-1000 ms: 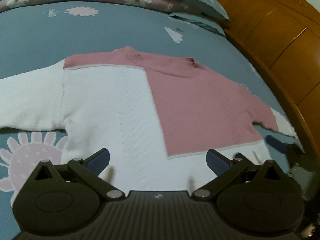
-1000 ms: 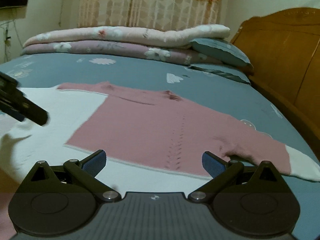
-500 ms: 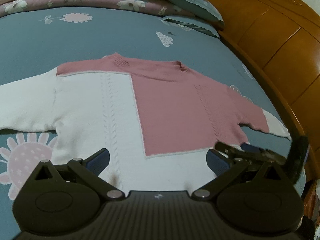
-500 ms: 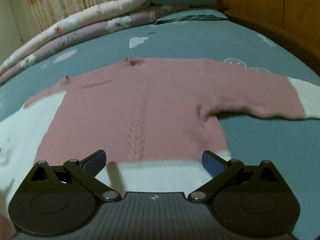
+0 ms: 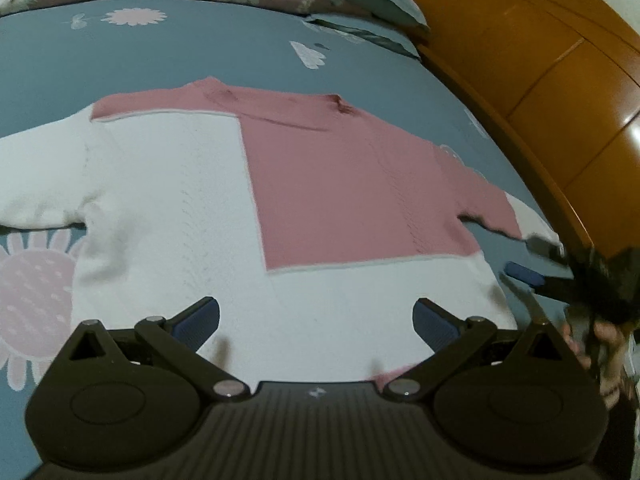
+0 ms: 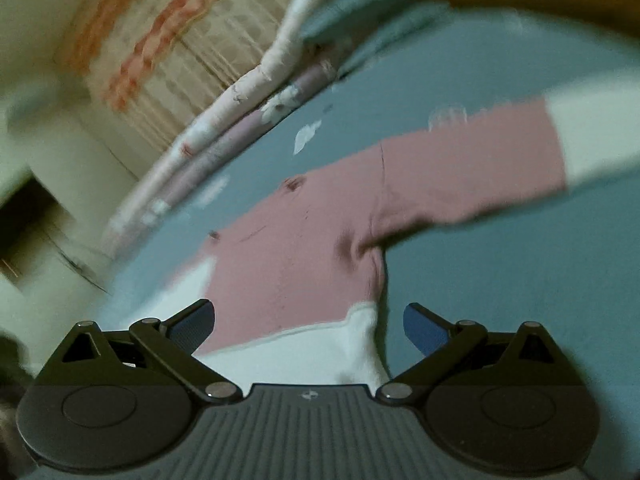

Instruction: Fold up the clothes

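Bed (image 5: 168, 56) under you, blue floral sheet; sweater (image 5: 344, 184) lies flat across it, pink-and-white, front up, both sleeves spread wide; no fold made yet, so whole job remains: sleeves in, then body over; your left gripper (image 5: 316, 320) hovers over white hem, jaws apart, empty; your right gripper (image 6: 306, 324) sits at hem corner below pink sleeve (image 6: 472, 168), jaws apart, nothing pinched; view blurred.

Each gripper has a black body with a ribbed dark-grey centre plate bearing a small white mark, two round black discs at the sides, and silver pivot screws on angled black link arms. The left gripper (image 5: 316, 318) and right gripper (image 6: 307, 320) carry blue ribbed fingertip pads (image 5: 198, 322).
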Action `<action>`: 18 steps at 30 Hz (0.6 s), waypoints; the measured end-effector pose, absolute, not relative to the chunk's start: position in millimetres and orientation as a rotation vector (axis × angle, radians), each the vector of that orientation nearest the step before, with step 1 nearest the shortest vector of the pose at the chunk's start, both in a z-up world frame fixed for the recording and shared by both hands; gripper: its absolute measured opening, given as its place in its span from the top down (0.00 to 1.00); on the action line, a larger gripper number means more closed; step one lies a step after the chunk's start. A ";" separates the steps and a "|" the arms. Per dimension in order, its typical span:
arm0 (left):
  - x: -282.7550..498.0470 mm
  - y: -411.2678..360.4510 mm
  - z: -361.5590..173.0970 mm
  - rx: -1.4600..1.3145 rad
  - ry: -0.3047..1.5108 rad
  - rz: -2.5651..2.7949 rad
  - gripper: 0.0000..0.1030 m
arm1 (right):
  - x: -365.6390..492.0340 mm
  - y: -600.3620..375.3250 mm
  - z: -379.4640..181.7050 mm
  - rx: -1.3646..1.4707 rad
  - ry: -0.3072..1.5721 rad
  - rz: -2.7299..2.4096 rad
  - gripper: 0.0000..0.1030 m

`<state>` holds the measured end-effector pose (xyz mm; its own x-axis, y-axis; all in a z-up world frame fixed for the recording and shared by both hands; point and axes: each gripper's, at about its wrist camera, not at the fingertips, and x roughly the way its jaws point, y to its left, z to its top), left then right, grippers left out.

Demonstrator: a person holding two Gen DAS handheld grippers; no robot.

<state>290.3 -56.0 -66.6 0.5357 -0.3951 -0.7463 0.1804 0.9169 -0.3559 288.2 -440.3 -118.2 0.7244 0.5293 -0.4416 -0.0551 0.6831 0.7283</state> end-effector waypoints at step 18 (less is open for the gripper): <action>284.3 -48.7 -87.6 -0.272 0.970 -0.386 0.01 | 327.2 -413.8 -138.0 0.844 0.731 0.422 0.00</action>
